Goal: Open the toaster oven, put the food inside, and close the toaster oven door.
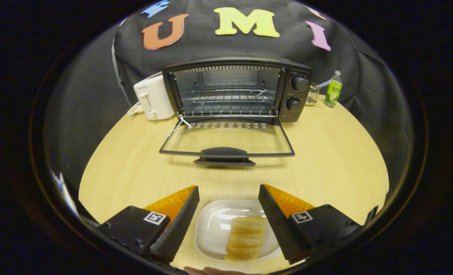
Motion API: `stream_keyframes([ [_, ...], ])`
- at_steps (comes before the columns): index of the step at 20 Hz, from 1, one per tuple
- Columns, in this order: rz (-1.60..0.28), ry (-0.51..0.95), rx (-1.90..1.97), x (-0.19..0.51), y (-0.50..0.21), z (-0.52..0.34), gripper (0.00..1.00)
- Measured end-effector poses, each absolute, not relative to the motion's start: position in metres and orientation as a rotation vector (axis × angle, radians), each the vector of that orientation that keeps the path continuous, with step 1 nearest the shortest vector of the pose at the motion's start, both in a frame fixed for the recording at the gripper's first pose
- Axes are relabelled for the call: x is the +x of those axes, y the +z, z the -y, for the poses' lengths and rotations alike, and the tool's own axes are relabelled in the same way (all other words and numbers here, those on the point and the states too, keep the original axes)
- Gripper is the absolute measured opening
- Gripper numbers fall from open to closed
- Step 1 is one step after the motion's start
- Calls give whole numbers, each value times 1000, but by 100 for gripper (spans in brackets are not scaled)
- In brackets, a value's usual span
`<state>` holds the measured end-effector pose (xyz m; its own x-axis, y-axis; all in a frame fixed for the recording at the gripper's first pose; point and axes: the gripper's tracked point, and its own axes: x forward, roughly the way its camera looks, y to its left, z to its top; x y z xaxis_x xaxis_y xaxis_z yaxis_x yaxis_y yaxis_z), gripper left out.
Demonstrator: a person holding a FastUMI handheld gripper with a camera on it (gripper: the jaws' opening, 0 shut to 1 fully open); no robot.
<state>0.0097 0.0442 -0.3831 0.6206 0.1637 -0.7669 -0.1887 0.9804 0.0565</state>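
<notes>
the black toaster oven with a metal wire rack stood at the far side of the light wooden table, and its glass door with a black handle lay fully down and flat toward the gripper, so the first step of the task looked already done. i think the door was left like this to give a free way to the rack inside.

the hand-held gripper hung over the near part of the table with its two fingers wide apart, and it had hold of nothing. between them, a little lower, lay one shallow white rectangular plate, and on it one pale golden piece of food, blurred, maybe a small stack of slices; i could not tell exactly. the food lay closer to the right finger than to the left one. the fingers seemed spread like this to come down around the food, so the step in hand was probably the picking.

counted: one oven with two round black knobs, one white pop-up toaster touching or just beside the oven's left side, one green bottle and one small wire basket to the oven's right.
</notes>
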Motion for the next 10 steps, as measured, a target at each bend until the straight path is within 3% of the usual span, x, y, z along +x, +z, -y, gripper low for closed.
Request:
stream_keyframes([
  [5, -886, 202, -7, -45, -385, -28, 100],
  [10, -883, 189, -64, -54, -404, -12, 100],
])
